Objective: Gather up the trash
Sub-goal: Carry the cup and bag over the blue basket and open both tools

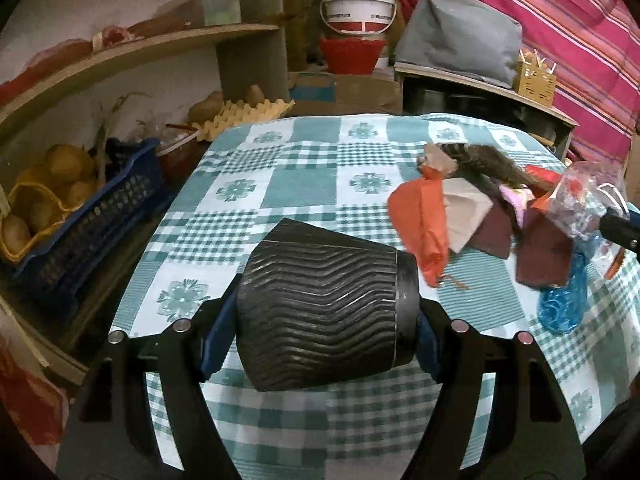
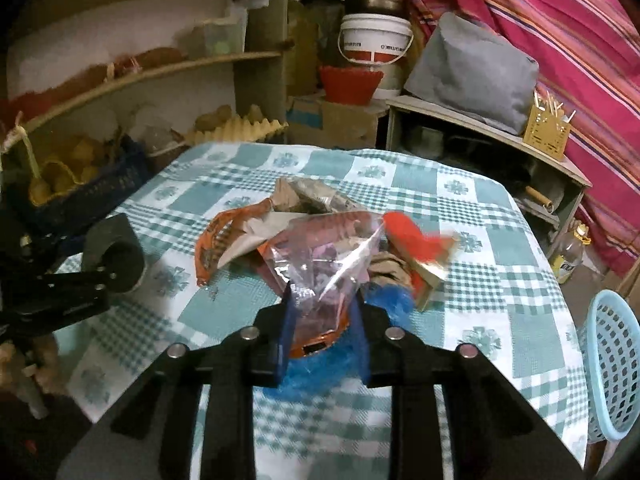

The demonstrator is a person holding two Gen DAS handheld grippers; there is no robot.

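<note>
My left gripper [image 1: 320, 320] is shut on a black ribbed paper cup [image 1: 324, 304], held on its side just above the checked tablecloth [image 1: 304, 184]; it also shows in the right wrist view [image 2: 114, 256]. A pile of trash lies at the right: orange wrapper [image 1: 420, 224], dark red and beige papers [image 1: 468, 216], a blue plastic bag [image 1: 564, 300]. My right gripper [image 2: 324, 308] is shut on a clear plastic bag [image 2: 324, 264] over that pile, with the orange wrapper [image 2: 216, 240] and a red scrap [image 2: 412, 236] around it.
A blue crate of potatoes [image 1: 80, 216] and an egg tray [image 1: 240, 116] stand on shelves at the left. A white bucket [image 1: 356, 8], red basket [image 1: 352, 54] and grey bag [image 1: 460, 36] are behind the table. A light blue basket [image 2: 612, 368] stands at the right.
</note>
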